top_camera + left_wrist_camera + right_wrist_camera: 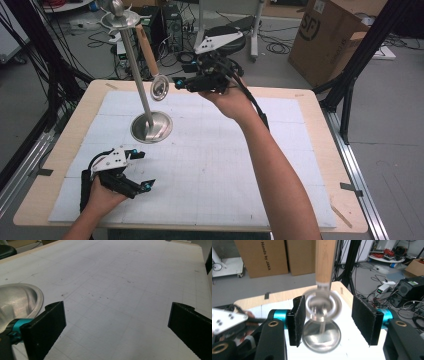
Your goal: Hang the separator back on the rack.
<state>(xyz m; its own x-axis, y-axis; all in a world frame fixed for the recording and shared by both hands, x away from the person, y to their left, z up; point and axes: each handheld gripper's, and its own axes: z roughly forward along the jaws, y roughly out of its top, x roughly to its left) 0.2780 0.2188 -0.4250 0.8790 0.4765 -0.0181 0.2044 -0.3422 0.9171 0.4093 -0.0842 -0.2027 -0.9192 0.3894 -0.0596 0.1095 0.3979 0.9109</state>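
We see the right gripper (181,83) raised over the table's far edge, jaws spread, with the hanging wooden-handled strainer (159,87) just off its tips; in the right gripper view the strainer's ring (323,305) sits between the pads, blurred. The metal stand (151,126) holds it. Our left gripper (141,170) rests spread near the table's (320,150) front left.

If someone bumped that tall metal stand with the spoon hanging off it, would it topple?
Perhaps not easily: the tall silver metal stand has a wide round base. Its thin pole looks top-heavy, though. The wooden-handled metal spoon hangs freely, so it would probably swing.
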